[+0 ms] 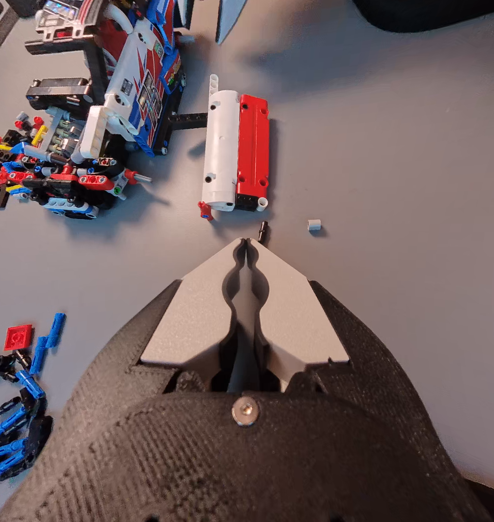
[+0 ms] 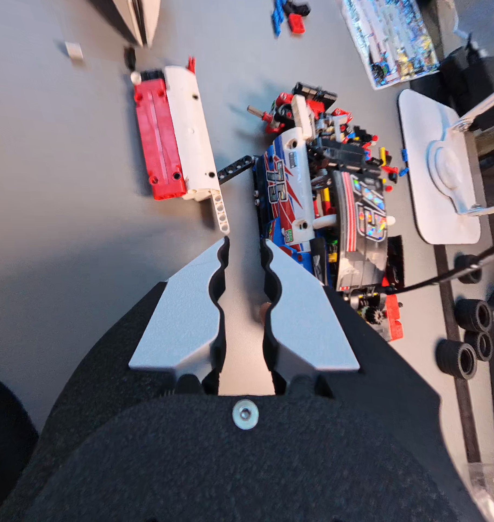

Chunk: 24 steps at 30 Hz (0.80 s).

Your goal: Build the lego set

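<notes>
A red and white panel assembly lies flat on the grey table. It also shows in the right wrist view, with a white holed beam sticking out towards me. My left gripper is shut, its tips together just short of the assembly. A small black pin lies on the table right beside the right fingertip, outside the jaws. My right gripper is open with only bare table between its fingers. It sits between the white beam and the partly built race car.
The car stands left of the assembly. A small grey bush lies right of the pin. Blue and black pins and a red tile lie at the lower left. Black tyres, a booklet and a white stand base are on the right. Across from one pair of fingers to the other is roughly 15 centimetres. The left tips stand about 4 centimetres off the small grey bush. It is also in sight in the right wrist view.
</notes>
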Tool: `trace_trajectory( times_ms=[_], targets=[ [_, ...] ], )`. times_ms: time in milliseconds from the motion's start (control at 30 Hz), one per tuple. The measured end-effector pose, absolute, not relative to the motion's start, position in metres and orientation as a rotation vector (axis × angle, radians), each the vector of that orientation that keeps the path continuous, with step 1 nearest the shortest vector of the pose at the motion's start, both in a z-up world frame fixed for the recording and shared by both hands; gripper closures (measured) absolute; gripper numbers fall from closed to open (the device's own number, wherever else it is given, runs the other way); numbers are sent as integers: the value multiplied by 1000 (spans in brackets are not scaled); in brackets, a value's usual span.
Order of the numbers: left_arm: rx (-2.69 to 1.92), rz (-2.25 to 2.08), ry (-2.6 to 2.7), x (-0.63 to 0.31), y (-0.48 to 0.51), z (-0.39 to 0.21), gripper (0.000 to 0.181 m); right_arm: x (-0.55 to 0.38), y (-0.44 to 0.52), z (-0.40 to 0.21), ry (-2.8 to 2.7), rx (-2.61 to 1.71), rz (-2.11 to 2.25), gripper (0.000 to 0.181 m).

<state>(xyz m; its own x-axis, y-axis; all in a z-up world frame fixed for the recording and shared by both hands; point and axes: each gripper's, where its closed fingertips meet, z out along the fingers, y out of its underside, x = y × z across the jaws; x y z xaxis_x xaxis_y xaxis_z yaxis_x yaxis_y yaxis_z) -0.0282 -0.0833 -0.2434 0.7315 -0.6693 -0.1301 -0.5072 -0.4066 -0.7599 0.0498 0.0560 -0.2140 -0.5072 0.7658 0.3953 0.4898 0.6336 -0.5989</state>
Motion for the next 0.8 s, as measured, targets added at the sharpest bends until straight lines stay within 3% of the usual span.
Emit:
trace_trajectory(
  times_ms=[167, 400, 533, 800],
  targets=[
    [-2028, -353, 750, -34, -79, -219, 181, 48, 7, -185, -2089, -974, 856, 163],
    [-2064, -378, 739, -37, -85, -225, 181, 44, -59, -203, -2176, -893, 975, 163],
    [-2102, -366, 820, -26, -88, -239, 163, 42, -67, -211, -2204, -895, 982, 163],
    [-2100, -282, 982, -14, -86, -248, 178, 35, -71, -208, -2137, -953, 1074, 164]
  ],
)
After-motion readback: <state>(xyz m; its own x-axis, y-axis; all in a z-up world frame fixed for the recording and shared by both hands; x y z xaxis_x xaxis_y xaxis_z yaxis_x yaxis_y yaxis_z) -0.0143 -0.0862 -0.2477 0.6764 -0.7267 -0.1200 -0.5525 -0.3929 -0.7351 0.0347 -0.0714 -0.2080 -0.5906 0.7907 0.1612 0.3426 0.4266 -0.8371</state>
